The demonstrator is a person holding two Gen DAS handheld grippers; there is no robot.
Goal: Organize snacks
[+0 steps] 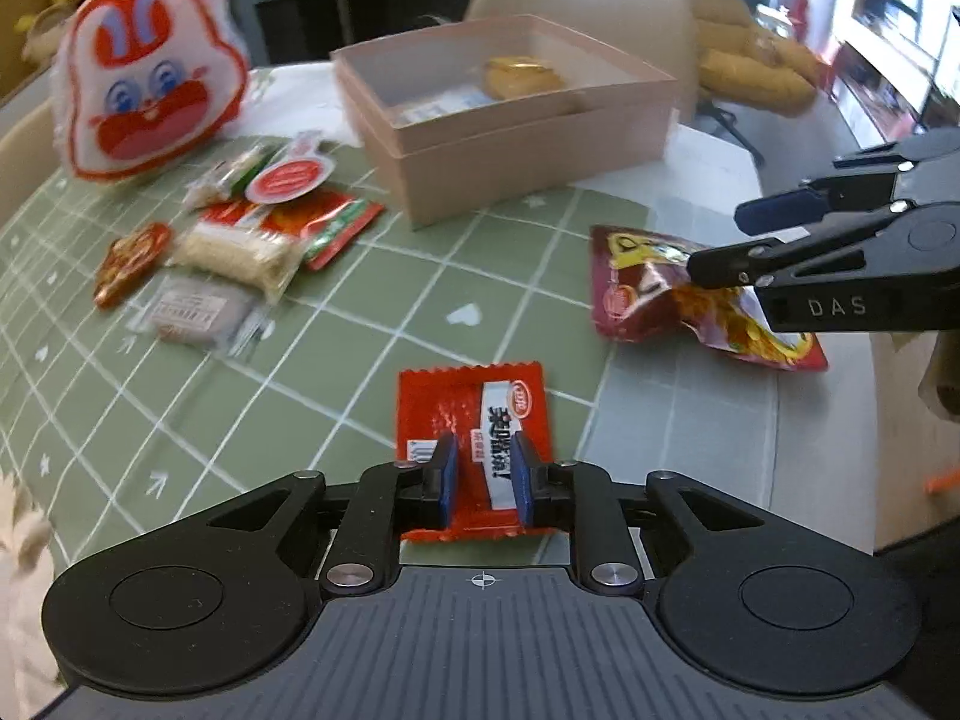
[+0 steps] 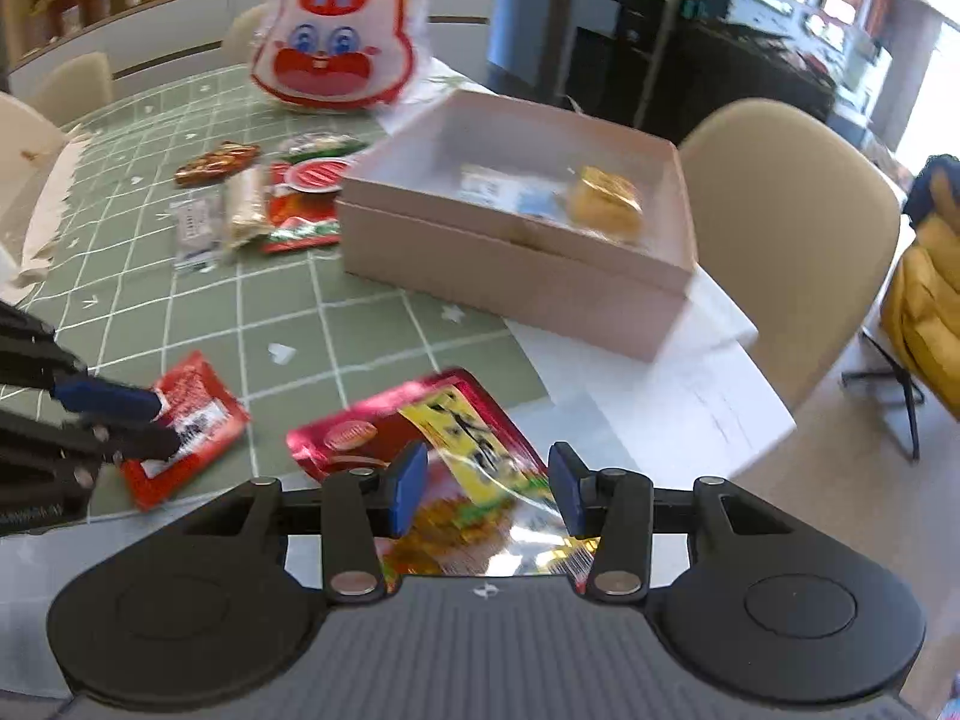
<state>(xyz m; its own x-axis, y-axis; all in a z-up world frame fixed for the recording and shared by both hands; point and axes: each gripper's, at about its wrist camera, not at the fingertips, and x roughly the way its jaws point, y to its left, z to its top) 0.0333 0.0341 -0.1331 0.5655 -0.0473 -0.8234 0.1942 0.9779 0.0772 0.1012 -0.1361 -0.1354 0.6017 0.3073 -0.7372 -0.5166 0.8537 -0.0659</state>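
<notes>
On the green checked tablecloth, through the left wrist camera, we found the left gripper lowered over a small red sachet lying near us. Its blue pads stood on either side of the sachet's middle, with a gap between them; whether they had begun to pinch the wrapper we could not tell. To the right, the right gripper reached in over a crumpled red and yellow snack bag at the cloth's edge. Further off stood an open pink box containing a yellow-wrapped cake and a pale flat packet. To the far left a loose cluster of snacks remained on the cloth, with a rabbit-faced bag behind it.

Through the right wrist camera, we saw the right gripper with its fingers well apart, straddling the red and yellow snack bag without closing on it. The left gripper was at the near left, on the red sachet. The pink box lay beyond, holding the same two items.

We judged the task to be at an early stage: two snacks boxed, two being addressed, and the cluster on the far left not yet touched.
</notes>
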